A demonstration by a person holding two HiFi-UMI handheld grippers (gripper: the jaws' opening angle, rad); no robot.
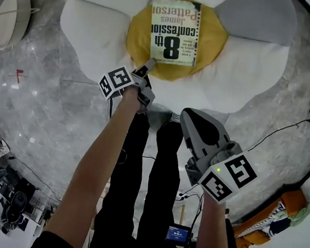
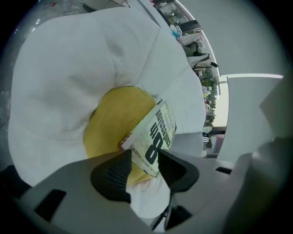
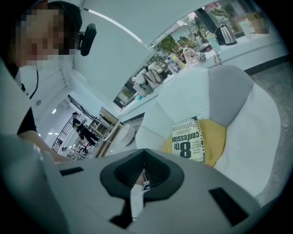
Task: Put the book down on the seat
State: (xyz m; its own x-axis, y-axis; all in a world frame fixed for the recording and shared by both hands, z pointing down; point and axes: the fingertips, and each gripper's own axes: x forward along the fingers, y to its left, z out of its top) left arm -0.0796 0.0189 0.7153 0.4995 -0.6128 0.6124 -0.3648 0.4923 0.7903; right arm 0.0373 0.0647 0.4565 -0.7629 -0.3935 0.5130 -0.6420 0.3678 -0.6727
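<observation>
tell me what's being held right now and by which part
Nothing looks clamped. The book lies flat on the yellow cushion, its near corner between the open jaws of the left gripper. The right gripper is shut and empty.

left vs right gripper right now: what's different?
Jaws: the left gripper has its jaws apart, with a corner of the book between them; the right gripper has its jaws together, on nothing.
Place: the left gripper is at the book's near corner, over the yellow cushion; the right gripper hangs back, short of the seat.
Shared: both point toward the seat.
</observation>
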